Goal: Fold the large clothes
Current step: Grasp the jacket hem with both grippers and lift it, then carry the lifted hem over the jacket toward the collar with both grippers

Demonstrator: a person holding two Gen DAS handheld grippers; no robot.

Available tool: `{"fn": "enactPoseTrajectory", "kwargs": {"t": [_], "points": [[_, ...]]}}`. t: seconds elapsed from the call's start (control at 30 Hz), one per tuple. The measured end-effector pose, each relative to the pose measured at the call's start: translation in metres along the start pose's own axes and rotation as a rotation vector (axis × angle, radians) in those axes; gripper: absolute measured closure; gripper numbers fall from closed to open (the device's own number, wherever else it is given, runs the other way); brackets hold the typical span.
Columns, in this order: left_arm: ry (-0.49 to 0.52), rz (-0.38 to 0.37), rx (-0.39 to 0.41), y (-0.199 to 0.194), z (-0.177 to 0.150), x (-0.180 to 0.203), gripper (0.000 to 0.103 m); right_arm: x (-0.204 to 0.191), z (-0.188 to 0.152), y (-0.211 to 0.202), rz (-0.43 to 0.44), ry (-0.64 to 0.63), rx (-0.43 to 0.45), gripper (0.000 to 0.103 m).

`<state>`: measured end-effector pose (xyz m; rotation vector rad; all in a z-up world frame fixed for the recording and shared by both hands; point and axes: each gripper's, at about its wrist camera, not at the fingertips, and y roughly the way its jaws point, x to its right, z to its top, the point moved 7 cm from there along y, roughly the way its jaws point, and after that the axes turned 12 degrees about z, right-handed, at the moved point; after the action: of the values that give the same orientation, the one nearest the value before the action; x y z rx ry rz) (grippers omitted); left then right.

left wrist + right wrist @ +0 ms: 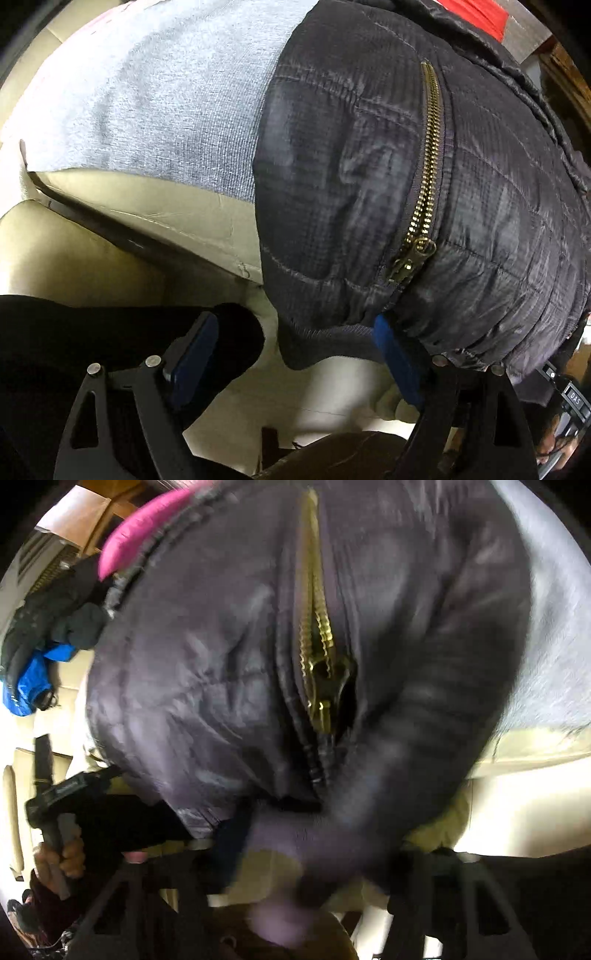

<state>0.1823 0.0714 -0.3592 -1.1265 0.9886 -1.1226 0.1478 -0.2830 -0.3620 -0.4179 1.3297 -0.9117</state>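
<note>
A dark quilted jacket [424,184] with a brass zipper [430,162] lies spread over a cream leather sofa [184,221], its hem hanging past the front edge of the seat cushion. The zipper runs up the middle of the garment, its slider [410,262] sitting low near the hem; in the right wrist view the zipper [314,627] gapes slightly above the slider. A grey knitted garment [166,103] lies beneath the jacket and shows beside it on the cushion.

The left gripper [295,350] stands at the jacket's hem with its jaws spread wide: one blue pad [391,347] touches the gathered hem edge, the other blue pad [195,347] stands clear of the fabric, beside a black sleeve [110,332].

The right gripper [295,878] is heavily blurred in its own view. A fold of the jacket's hem [314,834] hangs down between its dark fingers, but the blur hides whether the pads press on the cloth, so its state cannot be told.

At the far edge of the sofa lie a pink garment [140,535], with a red patch [476,14] in the left view, and a heap of dark and blue clothing [33,664]. A hand [59,864] grips the other tool's handle at the left of the right wrist view.
</note>
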Motion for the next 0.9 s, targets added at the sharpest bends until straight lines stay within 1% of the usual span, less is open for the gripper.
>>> {"fn": "enactPoseTrajectory", "kwargs": {"t": [0.07, 0.1, 0.17, 0.3, 0.33, 0.37, 0.4, 0.43, 0.47, 0.53, 0.57, 0.6, 0.63, 0.7, 0.73, 0.77, 0.8, 0.83, 0.87, 0.9], "points": [[-0.013, -0.048, -0.018, 0.005, -0.002, -0.001, 0.016, -0.01, -0.001, -0.017, 0.066, 0.01, 0.019, 0.075], [-0.026, -0.067, -0.029, 0.009, -0.002, -0.004, 0.016, -0.016, -0.001, -0.024, 0.09, -0.001, 0.025, 0.076], [-0.04, -0.093, -0.047, 0.013, -0.006, -0.004, 0.016, -0.037, 0.0, -0.047, 0.184, -0.036, 0.05, 0.08], [-0.045, -0.117, -0.046, 0.015, -0.014, -0.006, 0.016, -0.078, 0.008, -0.087, 0.324, -0.123, 0.122, 0.083], [-0.045, -0.121, -0.051, 0.017, -0.017, -0.005, 0.016, -0.085, 0.013, -0.092, 0.343, -0.138, 0.141, 0.083], [-0.044, -0.128, -0.067, 0.021, -0.02, -0.003, 0.013, -0.089, 0.02, -0.089, 0.328, -0.15, 0.145, 0.084], [-0.044, -0.126, -0.082, 0.024, -0.03, 0.001, 0.013, -0.088, 0.021, -0.084, 0.282, -0.163, 0.138, 0.084], [-0.043, -0.118, -0.094, 0.028, -0.032, 0.004, 0.012, -0.084, 0.022, -0.074, 0.209, -0.17, 0.12, 0.084], [-0.035, -0.105, -0.104, 0.035, -0.035, 0.008, 0.012, -0.083, 0.021, -0.065, 0.177, -0.162, 0.105, 0.084], [-0.017, -0.101, -0.122, 0.045, -0.038, 0.014, 0.012, -0.076, 0.018, -0.053, 0.191, -0.131, 0.072, 0.084], [-0.014, -0.111, -0.136, 0.05, -0.04, 0.019, 0.012, -0.072, 0.017, -0.05, 0.196, -0.12, 0.068, 0.084], [-0.019, -0.128, -0.152, 0.057, -0.038, 0.025, 0.012, -0.071, 0.016, -0.048, 0.205, -0.108, 0.063, 0.084], [-0.032, -0.158, -0.169, 0.062, -0.039, 0.028, 0.014, -0.067, 0.017, -0.045, 0.225, -0.087, 0.054, 0.081], [-0.061, -0.196, -0.159, 0.063, -0.04, 0.029, 0.023, -0.065, 0.021, -0.037, 0.237, -0.054, 0.042, 0.08], [-0.069, -0.237, -0.148, 0.06, -0.039, 0.029, 0.04, -0.06, 0.02, -0.034, 0.231, -0.039, 0.027, 0.08], [-0.073, -0.263, -0.136, 0.057, -0.038, 0.028, 0.055, -0.056, 0.019, -0.032, 0.224, -0.028, 0.018, 0.08], [-0.078, -0.282, -0.114, 0.052, -0.034, 0.025, 0.061, -0.054, 0.017, -0.029, 0.218, -0.026, 0.015, 0.08], [-0.082, -0.288, -0.099, 0.05, -0.034, 0.024, 0.074, -0.053, 0.015, -0.025, 0.207, -0.025, 0.008, 0.08], [-0.089, -0.294, -0.086, 0.049, -0.035, 0.021, 0.091, -0.051, 0.013, -0.02, 0.195, -0.024, 0.002, 0.08], [-0.096, -0.303, -0.08, 0.047, -0.037, 0.019, 0.096, -0.051, 0.013, -0.016, 0.186, -0.034, 0.003, 0.08]]}}
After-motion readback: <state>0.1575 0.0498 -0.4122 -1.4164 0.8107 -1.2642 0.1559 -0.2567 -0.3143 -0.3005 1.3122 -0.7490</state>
